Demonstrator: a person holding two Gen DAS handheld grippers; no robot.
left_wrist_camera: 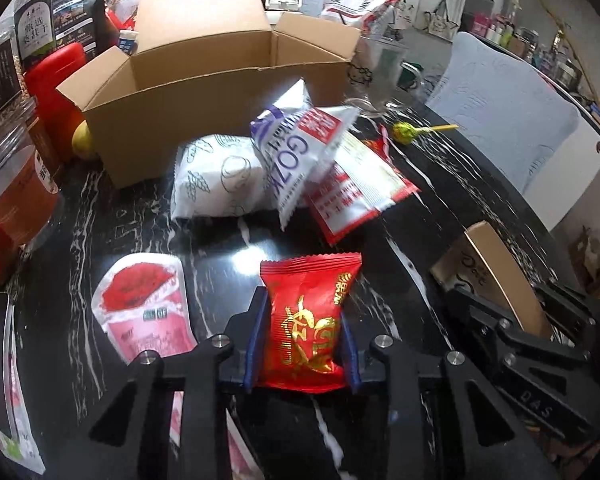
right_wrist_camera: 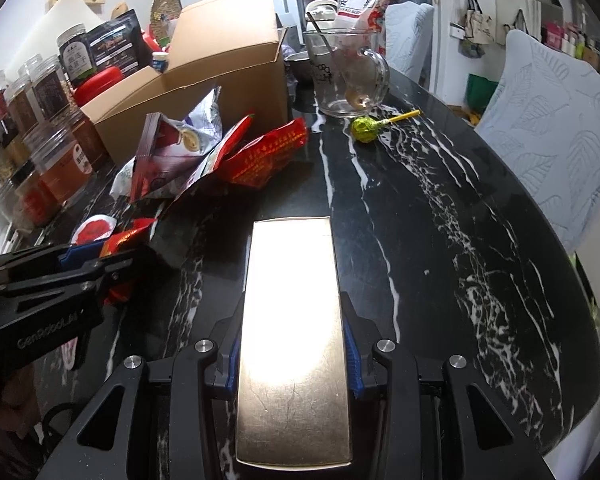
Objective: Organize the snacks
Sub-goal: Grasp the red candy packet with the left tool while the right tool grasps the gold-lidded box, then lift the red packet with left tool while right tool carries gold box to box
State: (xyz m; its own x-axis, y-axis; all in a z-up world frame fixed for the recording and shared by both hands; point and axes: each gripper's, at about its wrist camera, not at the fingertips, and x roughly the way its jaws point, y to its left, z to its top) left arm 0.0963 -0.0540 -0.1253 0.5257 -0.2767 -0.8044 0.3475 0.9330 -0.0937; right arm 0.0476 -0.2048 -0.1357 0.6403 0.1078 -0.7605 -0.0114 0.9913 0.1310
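My left gripper has its jaws clamped on the red snack packet, pads pressing both sides, just above the black marble counter. My right gripper grips a gold box between its jaws, closed snug on its sides. The open cardboard box sits beyond; in front of it lie the white packet, the purple-lettered pouch and, I think, a red-and-white sachet. The green lollipop rests right of that box.
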